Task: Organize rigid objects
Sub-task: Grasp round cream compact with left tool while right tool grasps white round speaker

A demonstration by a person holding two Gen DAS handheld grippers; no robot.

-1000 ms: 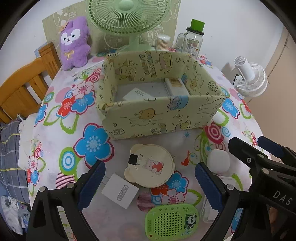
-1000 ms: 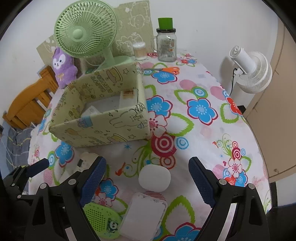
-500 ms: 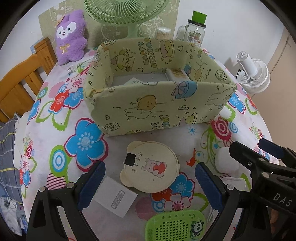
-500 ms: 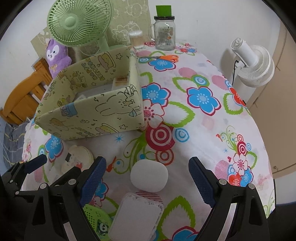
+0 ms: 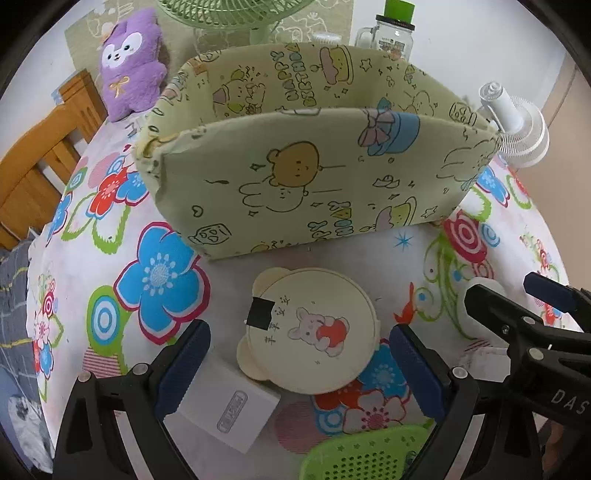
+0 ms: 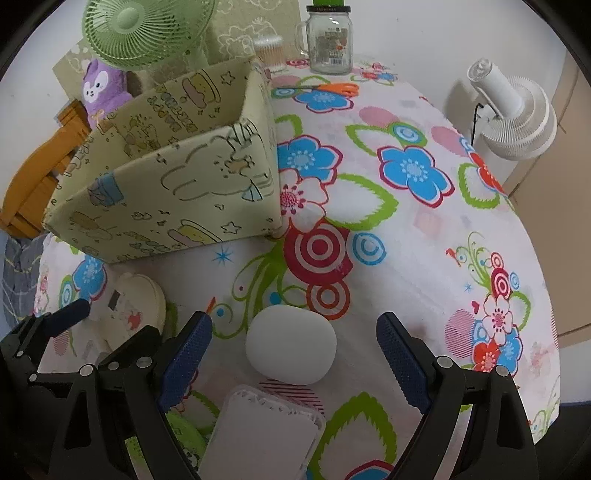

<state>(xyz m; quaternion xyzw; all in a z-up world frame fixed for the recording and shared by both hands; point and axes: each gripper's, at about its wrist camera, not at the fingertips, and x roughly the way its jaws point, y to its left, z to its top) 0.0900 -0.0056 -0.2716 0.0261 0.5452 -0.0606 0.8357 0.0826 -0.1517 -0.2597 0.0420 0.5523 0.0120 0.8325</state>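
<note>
Both of your grippers have come down toward the table since a second ago: the box and the items in front of it now fill more of each view, and the box's inside is hidden behind its near wall.

Your left gripper [image 5: 297, 363] has its jaws spread wide and grips nothing. Between its fingers lies the round cream case [image 5: 314, 330] with bear ears and a rabbit picture, flat on the flowered cloth [image 5: 162, 273]; the pads stand clear of it on both sides. A white adapter [image 5: 231, 406] sits just beside the case, partly under the left finger. A green perforated case [image 5: 365, 456] lies at the lower edge of that view.

Your right gripper [image 6: 293, 356] is also spread wide, with nothing clamped. The white oval case [image 6: 291, 345] lies between its fingers, untouched by either pad. Just nearer the camera is a white lace-edged box [image 6: 267, 430].

Behind these items stands the yellow-green fabric box [image 5: 306, 184], upright and open at the top. A purple plush [image 5: 131, 62], a green fan [image 6: 142, 33], a glass jar [image 6: 330, 44] and orange scissors [image 6: 325, 88] are at the far side of the table. A white fan [image 6: 513, 114] stands off the table to the right.
</note>
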